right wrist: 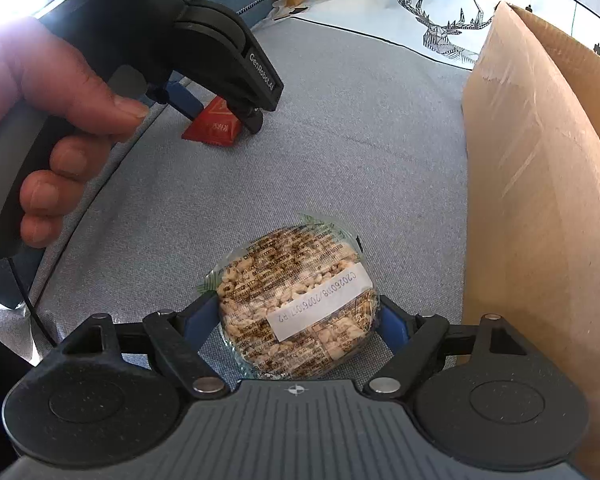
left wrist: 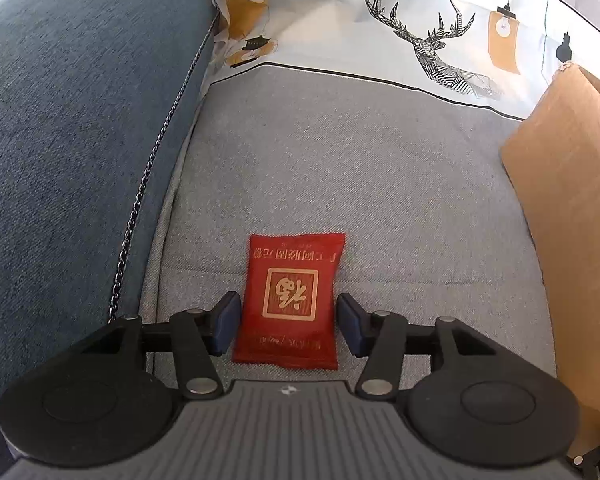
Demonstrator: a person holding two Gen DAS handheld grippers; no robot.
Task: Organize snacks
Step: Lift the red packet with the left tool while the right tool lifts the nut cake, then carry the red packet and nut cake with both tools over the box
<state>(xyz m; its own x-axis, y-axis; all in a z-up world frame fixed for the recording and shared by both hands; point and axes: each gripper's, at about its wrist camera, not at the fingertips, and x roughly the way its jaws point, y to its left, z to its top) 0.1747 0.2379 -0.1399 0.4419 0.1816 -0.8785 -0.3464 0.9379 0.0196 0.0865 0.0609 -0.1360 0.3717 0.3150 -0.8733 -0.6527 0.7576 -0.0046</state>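
Covering the seat, grey sofa fabric (left wrist: 360,168), blue cushion (left wrist: 68,140), cardboard box (right wrist: 540,200) alongside.

You've got two snacks out on the grey sofa seat (left wrist: 340,160): one red snack packet (left wrist: 290,300) and one round puffed-grain cake in clear wrap (right wrist: 296,304). One cardboard box (right wrist: 540,200) stands on that seat, one deer-print cushion (left wrist: 420,32) behind it, and two grippers over it.
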